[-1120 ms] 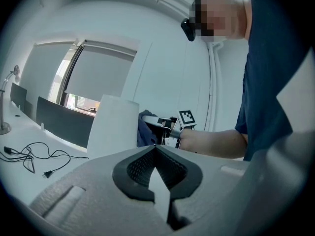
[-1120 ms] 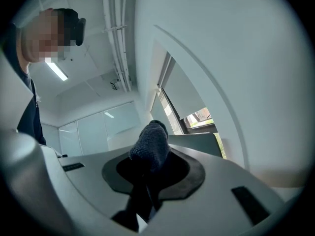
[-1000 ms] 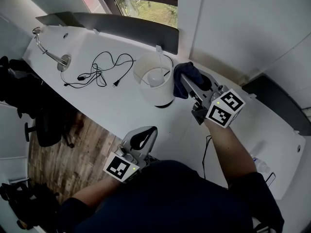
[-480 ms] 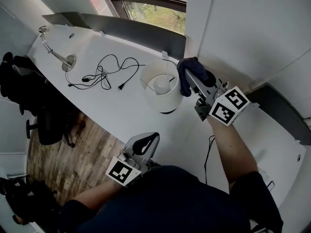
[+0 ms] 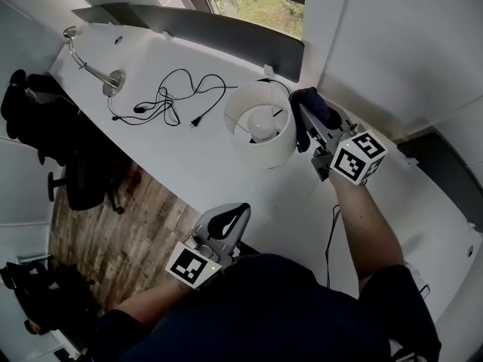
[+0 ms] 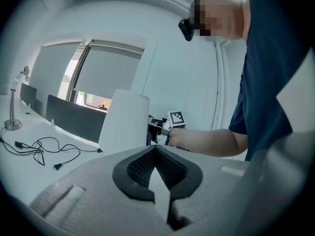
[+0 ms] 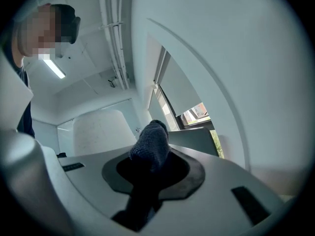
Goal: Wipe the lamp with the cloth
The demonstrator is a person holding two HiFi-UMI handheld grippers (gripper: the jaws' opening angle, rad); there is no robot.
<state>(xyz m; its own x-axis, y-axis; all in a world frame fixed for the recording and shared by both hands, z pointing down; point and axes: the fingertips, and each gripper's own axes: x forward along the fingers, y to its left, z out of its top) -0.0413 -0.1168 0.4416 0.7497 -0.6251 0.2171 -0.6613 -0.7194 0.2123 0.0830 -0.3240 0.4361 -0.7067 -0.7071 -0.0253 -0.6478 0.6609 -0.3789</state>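
Far left on the white tabletop there's a chrome gooseneck lamp, then a loose black cable with its plug lying free. The left hand-held gripper hangs low near the person's body, off the tabletop edge, jaws together with nothing in them. Next over is the lamp, upright, white shade, bulb visible from above. The dark blue cloth sits right up against the shade's right side, and the right hand-held gripper is clamped on it.
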